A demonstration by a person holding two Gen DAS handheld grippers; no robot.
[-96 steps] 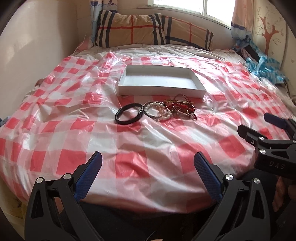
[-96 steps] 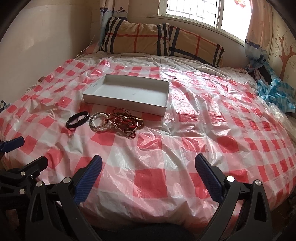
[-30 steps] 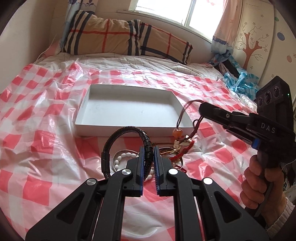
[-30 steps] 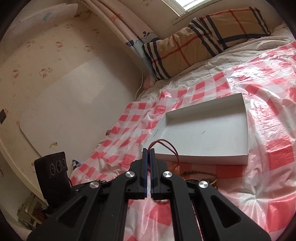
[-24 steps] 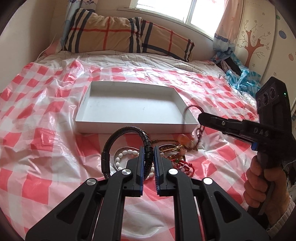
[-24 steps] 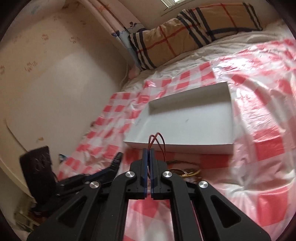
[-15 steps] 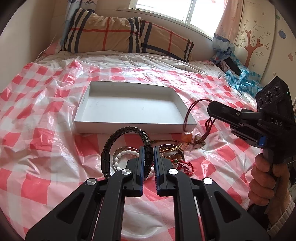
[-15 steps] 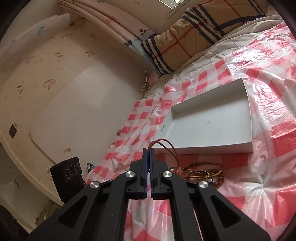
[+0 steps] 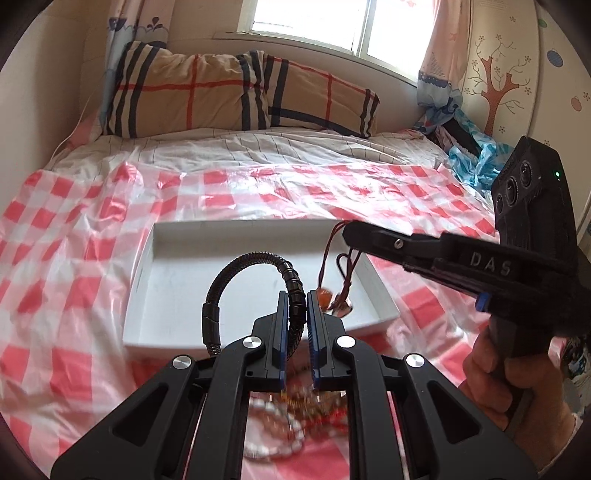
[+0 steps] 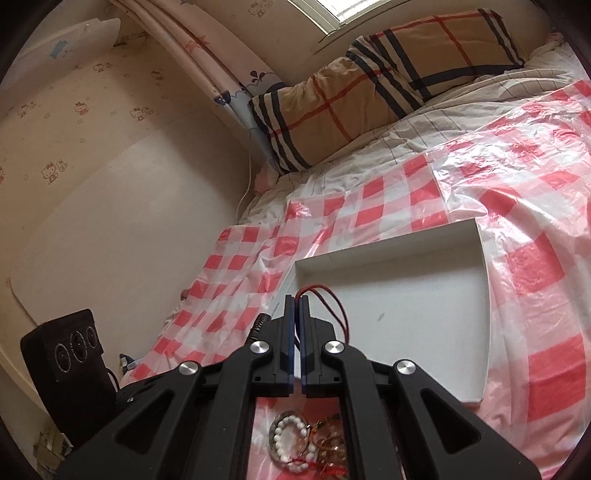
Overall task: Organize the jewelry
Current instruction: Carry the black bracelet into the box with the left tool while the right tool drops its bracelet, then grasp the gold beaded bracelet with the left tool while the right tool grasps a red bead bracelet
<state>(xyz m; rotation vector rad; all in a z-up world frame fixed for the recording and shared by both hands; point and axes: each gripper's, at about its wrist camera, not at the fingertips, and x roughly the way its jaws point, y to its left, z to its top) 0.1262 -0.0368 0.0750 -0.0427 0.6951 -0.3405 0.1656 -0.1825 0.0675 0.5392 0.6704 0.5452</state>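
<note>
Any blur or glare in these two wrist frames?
Left wrist view: leftover jewelry pile under the fingers is motion-smeared, window blown out. Right wrist view: sharper, white bead bracelet crisp, glare streaks on the red-checked plastic sheet. Both show fisheye bending.

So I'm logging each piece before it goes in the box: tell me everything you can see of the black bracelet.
The black bracelet is a thick ring of braided, cord-like material with a run of glossy, dark beads on its right side and a smooth dark sleeve on its left. It stands upright, pinched at the beaded part by the shut left gripper, held above the near edge of the white box. Nothing else visibly touches it.
</note>
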